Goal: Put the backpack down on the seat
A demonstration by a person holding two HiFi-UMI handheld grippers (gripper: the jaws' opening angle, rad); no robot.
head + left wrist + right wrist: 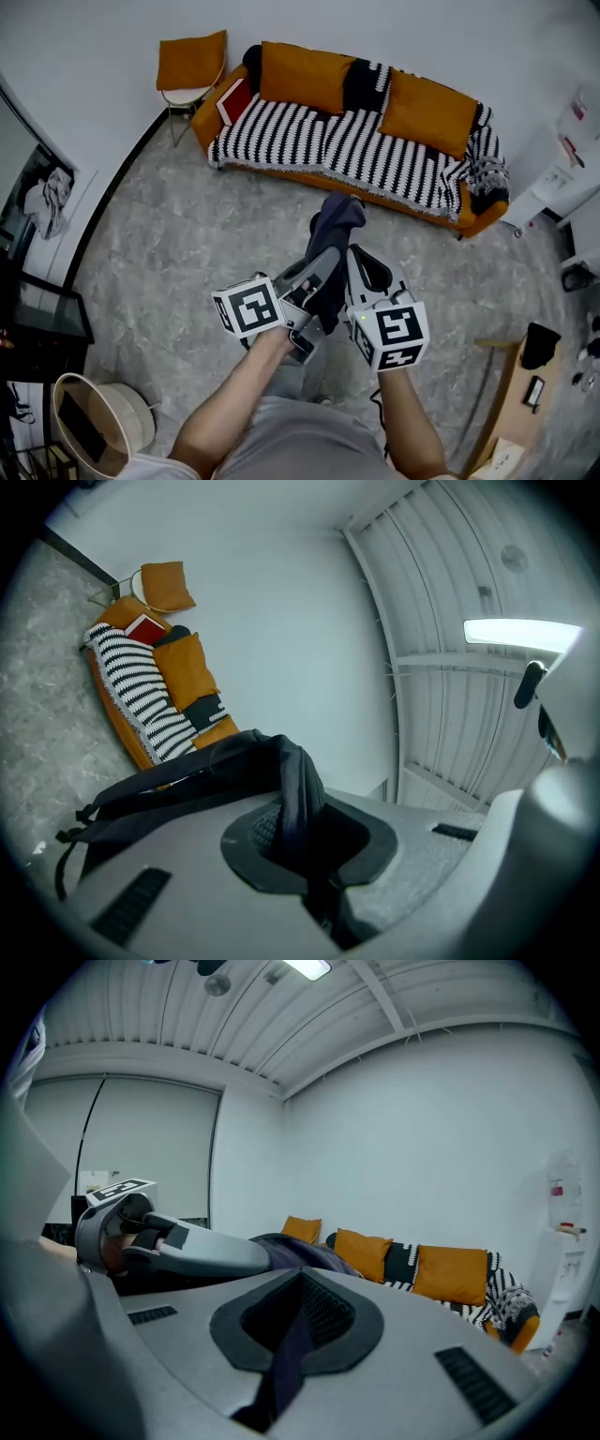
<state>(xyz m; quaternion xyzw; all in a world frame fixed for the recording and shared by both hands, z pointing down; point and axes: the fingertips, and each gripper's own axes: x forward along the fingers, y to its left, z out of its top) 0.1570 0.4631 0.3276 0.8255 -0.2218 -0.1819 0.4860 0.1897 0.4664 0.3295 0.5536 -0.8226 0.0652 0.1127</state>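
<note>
A grey mottled floor [169, 234] lies in front of the sofa [309, 131], which stands against a white wall. The sofa has an orange frame, a black-and-white striped cover over its seat, and orange cushions [307, 77] along its back. A red book [234, 100] lies at the sofa's left end, and a small chair [192, 70] with an orange cushion stands just beyond that end.

The backpack [333, 248] hangs in the air in front of the sofa, over the floor, and is not on the seat. It is dark, navy to near black, made of soft cloth, and bunched up into a limp, folded lump with its top pointing toward the sofa. A thin strap trails off one side in the left gripper view.

The left gripper [319, 267] has its jaws pinched narrow on a fold of the backpack's dark cloth. The right gripper [361, 267], just beside it, is clamped on a flat dark strap [292, 1335] of the backpack that runs down between its jaws.
</note>
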